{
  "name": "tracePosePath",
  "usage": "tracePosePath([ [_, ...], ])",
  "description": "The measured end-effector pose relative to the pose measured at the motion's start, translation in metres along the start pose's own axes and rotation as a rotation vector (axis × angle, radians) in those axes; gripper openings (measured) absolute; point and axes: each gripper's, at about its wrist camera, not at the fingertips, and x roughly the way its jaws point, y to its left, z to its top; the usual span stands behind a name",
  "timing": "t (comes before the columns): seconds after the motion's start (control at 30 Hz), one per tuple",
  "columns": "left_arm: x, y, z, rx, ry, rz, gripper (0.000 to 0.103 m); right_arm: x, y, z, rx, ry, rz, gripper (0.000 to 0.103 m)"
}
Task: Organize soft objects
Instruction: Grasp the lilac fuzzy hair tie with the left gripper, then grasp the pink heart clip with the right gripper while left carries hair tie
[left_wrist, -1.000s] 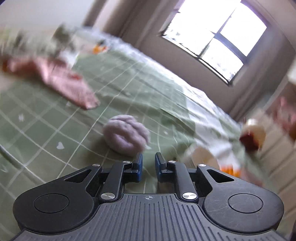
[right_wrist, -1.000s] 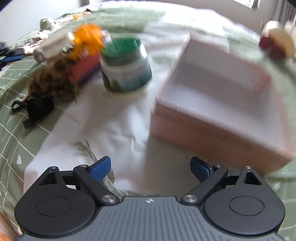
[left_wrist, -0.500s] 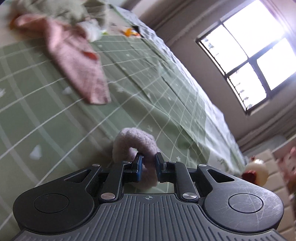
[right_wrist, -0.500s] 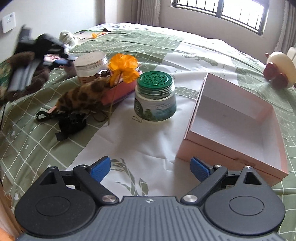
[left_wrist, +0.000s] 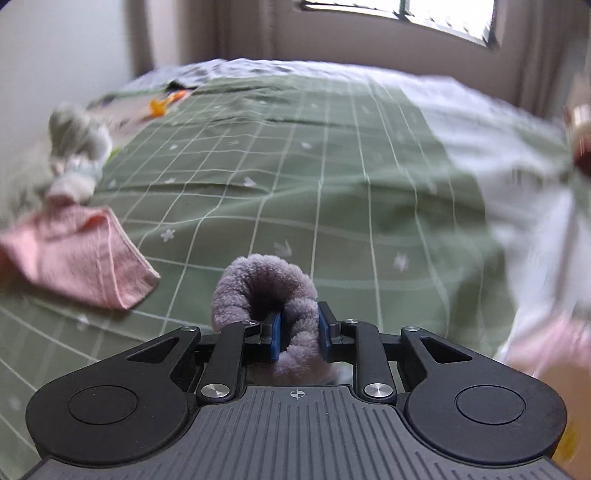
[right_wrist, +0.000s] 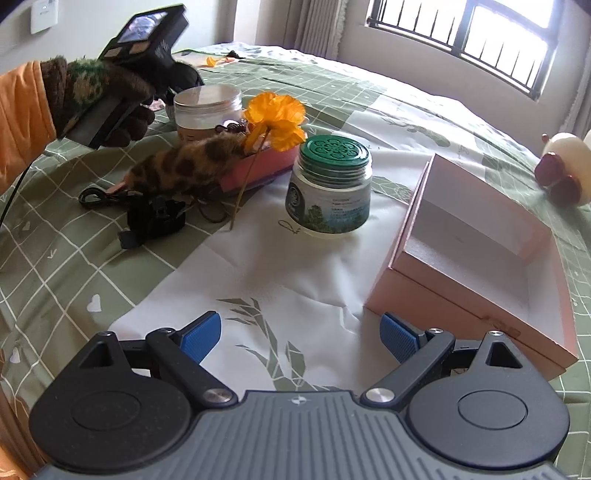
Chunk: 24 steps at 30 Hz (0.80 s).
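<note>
Since a second ago the lilac plush ring has gone from lying free on the bed ahead of the shut blue pads to sitting between them, and the window has swung from the right of the left wrist view to its top. Left wrist view: left hand-held gripper pinches one limb of the ring, pads pressing the pile on both sides while the jaws are easing apart; the loop stands proud of the fingertips over the green checked cover. A pink cloth lies at left, a grey-white plush toy beyond it, both blurred. Handling, as judged: the ring is light, soft and springy, not fragile; its pile gives under pressure and could slip from a loosening pinch, so a hold across one limb of the loop suits it best. Right wrist view: right hand-held gripper has its jaws wide apart with nothing between, above a white cloth. An open pink box lies at right, empty and the likely receptacle; a green-lidded jar, a leopard-print plush piece, an orange flower and a clear jar crowd the left. The gloved left hand shows far left. Clear room lies between jar and box; the box's near wall is the edge to clear.
</note>
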Motion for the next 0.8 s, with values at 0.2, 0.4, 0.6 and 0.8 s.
tracePosePath([
  [0.2, -0.044, 0.032, -0.023, -0.095, -0.093, -0.208, 0.017, -0.016, 0.022, 0.023, -0.048, -0.095, 0.040, 0.072],
  [0.4, -0.126, 0.077, -0.070, -0.158, -0.217, -0.354, 0.016, -0.001, 0.071, 0.092, -0.069, -0.043, 0.247, 0.037],
  [0.6, -0.179, 0.125, -0.108, -0.225, -0.258, -0.324, 0.016, 0.062, 0.116, 0.158, 0.075, 0.182, 0.373, 0.032],
  [0.8, -0.197, 0.150, -0.131, -0.261, -0.272, -0.326, 0.016, 0.116, 0.143, 0.174, 0.175, 0.336, 0.295, 0.029],
])
